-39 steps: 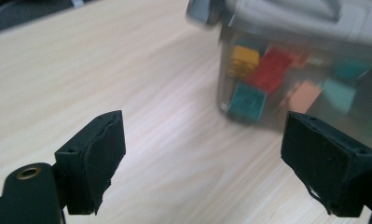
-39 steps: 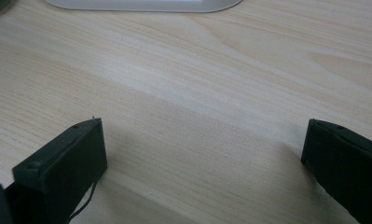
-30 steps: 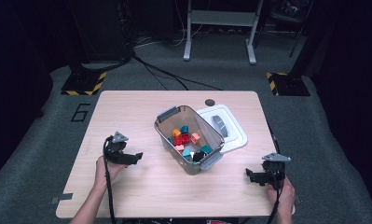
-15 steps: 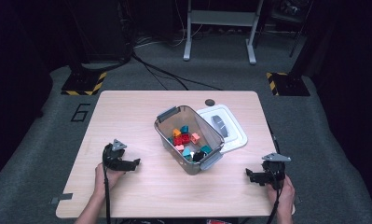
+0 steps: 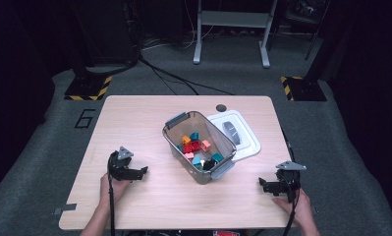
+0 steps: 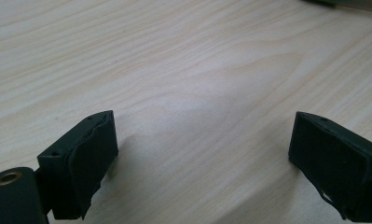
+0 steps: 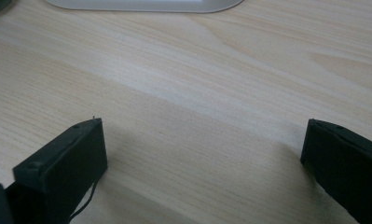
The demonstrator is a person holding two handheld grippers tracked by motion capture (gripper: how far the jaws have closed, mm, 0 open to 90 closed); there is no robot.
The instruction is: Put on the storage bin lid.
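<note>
High view: bin (image 5: 199, 147) mid-table (image 5: 134, 113), both grippers near front edge.

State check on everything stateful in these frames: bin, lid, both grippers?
Clear bin: open, upright, holds coloured blocks.
White lid: off, lying flat on the table beside the bin.
Left gripper: open, empty, low over bare wood.
Right gripper: open, empty, near the table's right edge.

dim lab or studio, wooden table (image 5: 134, 123) on grey carpet (image 5: 51, 147), hazard-striped stand bases (image 5: 88, 88), floor cables (image 5: 169, 78), metal frame (image 5: 230, 29) behind
</note>
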